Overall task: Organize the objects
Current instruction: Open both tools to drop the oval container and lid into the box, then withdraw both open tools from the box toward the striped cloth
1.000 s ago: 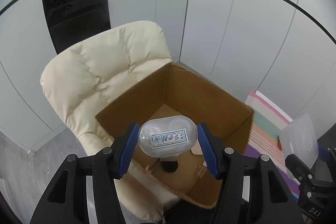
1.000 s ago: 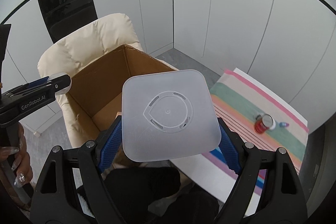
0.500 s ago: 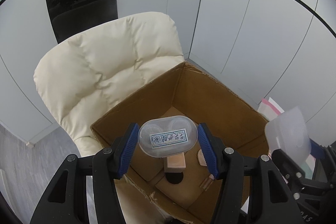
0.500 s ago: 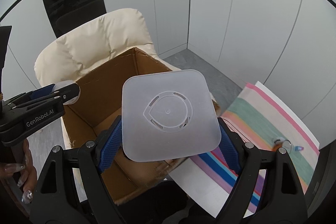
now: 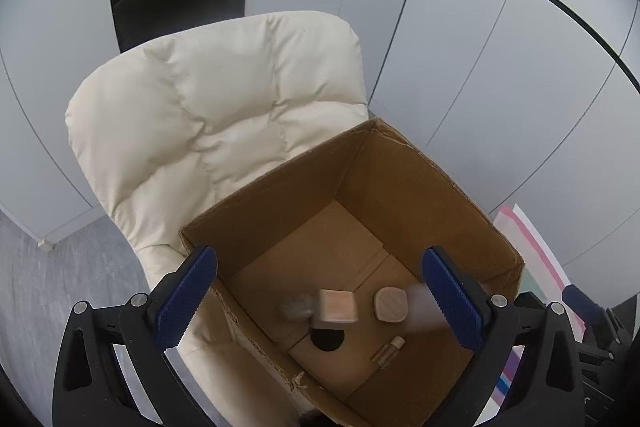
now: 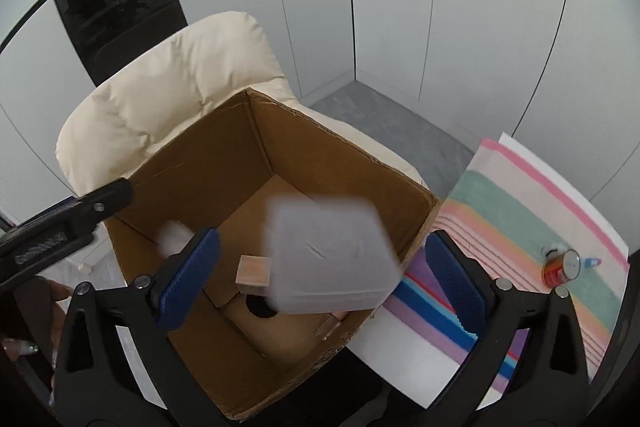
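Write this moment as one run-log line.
left gripper: open | right gripper: open | translucent container: blurred, over cardboard box

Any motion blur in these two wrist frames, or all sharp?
Right wrist view: the translucent square container is smeared above the cardboard box, while the chair and striped cloth stay sharp. Left wrist view: a grey smear beside the wooden block; box walls crisp.

We are looking down past both wrist cameras' blue fingers, close above the shared open brown cardboard box [image 5: 360, 227] [image 6: 256, 163] ahead.
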